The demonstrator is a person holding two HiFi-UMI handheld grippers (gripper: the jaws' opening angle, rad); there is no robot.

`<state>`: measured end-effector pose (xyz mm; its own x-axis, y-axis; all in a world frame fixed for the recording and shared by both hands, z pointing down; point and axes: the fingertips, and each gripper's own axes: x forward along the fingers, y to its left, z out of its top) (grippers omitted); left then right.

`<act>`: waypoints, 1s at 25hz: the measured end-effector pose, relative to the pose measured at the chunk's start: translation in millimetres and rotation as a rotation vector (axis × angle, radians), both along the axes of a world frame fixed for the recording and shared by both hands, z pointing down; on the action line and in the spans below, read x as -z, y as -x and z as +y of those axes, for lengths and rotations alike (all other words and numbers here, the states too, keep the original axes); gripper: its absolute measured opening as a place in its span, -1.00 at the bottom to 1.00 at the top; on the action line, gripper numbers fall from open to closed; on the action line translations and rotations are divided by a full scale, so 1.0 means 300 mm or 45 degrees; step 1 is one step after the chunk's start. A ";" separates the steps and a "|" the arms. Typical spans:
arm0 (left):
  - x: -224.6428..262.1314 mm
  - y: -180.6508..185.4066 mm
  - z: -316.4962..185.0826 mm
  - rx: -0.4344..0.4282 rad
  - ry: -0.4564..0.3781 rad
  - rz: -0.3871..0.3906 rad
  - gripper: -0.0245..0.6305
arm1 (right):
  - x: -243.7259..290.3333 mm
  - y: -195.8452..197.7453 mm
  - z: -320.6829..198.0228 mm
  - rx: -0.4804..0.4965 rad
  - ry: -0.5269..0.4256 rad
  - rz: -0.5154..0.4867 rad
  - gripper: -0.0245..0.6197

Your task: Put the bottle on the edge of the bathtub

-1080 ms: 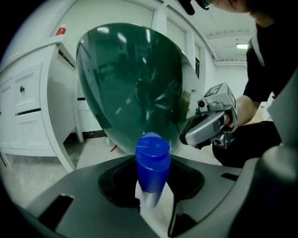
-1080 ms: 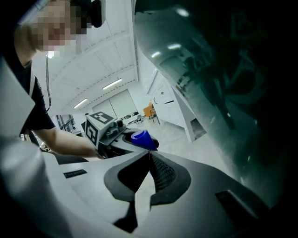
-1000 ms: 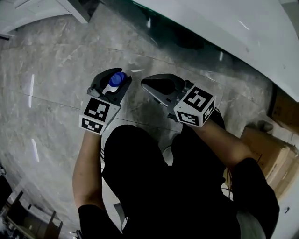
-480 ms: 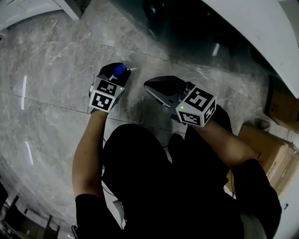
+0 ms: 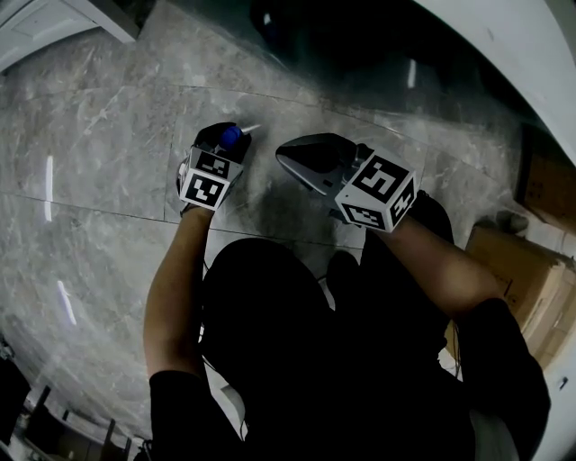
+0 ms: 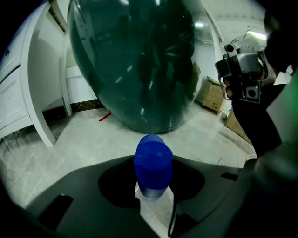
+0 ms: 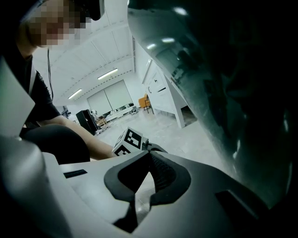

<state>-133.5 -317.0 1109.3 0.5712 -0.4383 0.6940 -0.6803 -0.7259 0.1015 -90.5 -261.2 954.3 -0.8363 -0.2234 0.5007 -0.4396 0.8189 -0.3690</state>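
My left gripper (image 5: 225,144) is shut on a bottle with a blue cap (image 5: 232,137), low over the grey marble floor. From the left gripper view the cap (image 6: 153,163) stands upright between the dark jaws, with the pale bottle body below it. The dark bathtub (image 6: 135,60) rises just beyond it, and its white rim (image 5: 504,45) runs across the head view's top right. My right gripper (image 5: 288,158) hangs beside the left one, shut and empty, and its tips (image 7: 150,155) meet close to the tub's dark wall (image 7: 223,83).
Cardboard boxes (image 5: 517,279) stand on the floor at the right, by the tub's end. A white cabinet (image 6: 23,93) stands at the left, and its corner (image 5: 54,22) shows at the head view's top left. The person's dark-clothed legs fill the bottom of the head view.
The left gripper has sunk toward the floor with the bottle still in it. The right gripper has dropped a little and stays shut.
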 end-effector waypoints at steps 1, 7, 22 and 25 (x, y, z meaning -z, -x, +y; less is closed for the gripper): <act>-0.011 -0.004 -0.003 -0.006 -0.006 -0.016 -0.45 | -0.008 -0.007 0.003 -0.001 0.003 0.006 -0.83; -0.082 0.002 0.028 -0.004 0.042 -0.076 -0.44 | -0.021 -0.011 0.033 0.038 0.012 0.000 -0.83; -0.122 -0.033 0.024 -0.008 0.118 -0.043 -0.38 | -0.039 -0.068 0.046 0.036 0.042 -0.003 -0.83; -0.118 -0.021 0.024 0.037 0.126 -0.028 -0.29 | -0.027 -0.050 0.044 0.052 0.046 -0.027 -0.83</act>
<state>-127.3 -309.7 1144.7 0.5434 -0.3832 0.7469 -0.7040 -0.6927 0.1568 -75.5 -248.0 962.4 -0.8549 -0.1712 0.4898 -0.3980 0.8220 -0.4074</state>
